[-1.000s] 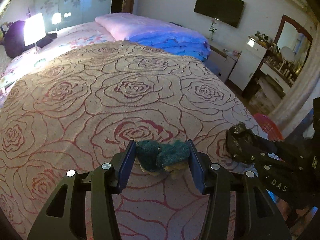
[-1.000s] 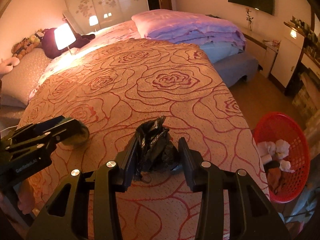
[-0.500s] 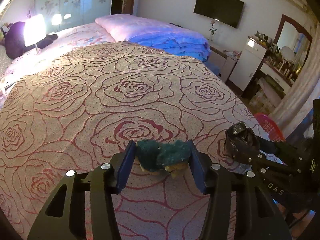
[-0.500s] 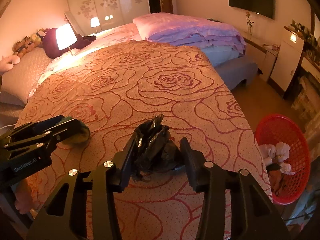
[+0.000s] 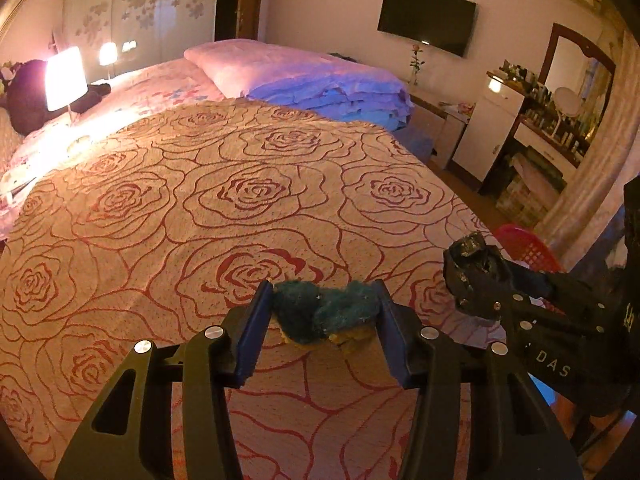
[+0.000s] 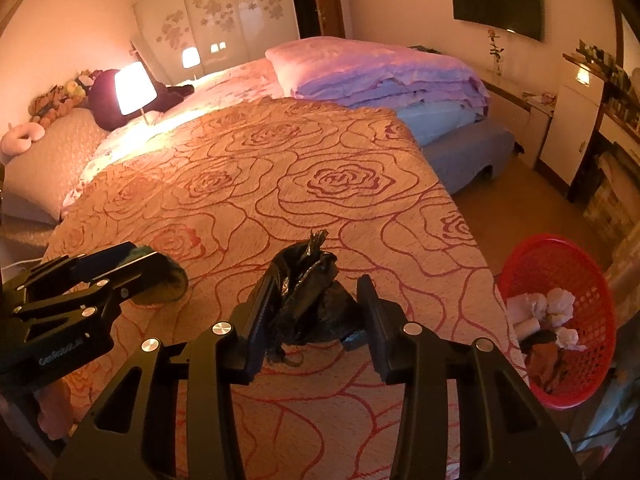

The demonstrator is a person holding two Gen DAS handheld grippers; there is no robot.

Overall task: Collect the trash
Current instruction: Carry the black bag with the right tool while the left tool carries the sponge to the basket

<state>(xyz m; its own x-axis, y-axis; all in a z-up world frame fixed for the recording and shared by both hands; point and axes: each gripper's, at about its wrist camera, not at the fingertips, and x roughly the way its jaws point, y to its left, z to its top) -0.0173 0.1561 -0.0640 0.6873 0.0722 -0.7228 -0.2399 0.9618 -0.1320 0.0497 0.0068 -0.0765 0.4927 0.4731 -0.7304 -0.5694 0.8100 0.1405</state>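
Covering bed (image 6: 224, 92), rose bedspread (image 5: 248, 200), lamp (image 5: 66, 78) lit

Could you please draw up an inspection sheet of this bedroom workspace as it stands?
Surface: bed under a rose-patterned cover, folded quilts at the far end.
Job's things: green and yellow sponge held in the left tool; crumpled black plastic bag held in the right tool; red basket on the floor at the bedside, already holding white wads and other scraps.
Clutter: plush toys beside the lit lamp.
Grippers: both shut on their loads, raised over the bed's near corner.
Cables: nothing seen.
Surroundings: wall television, dresser with mirror, sliding wardrobe doors.
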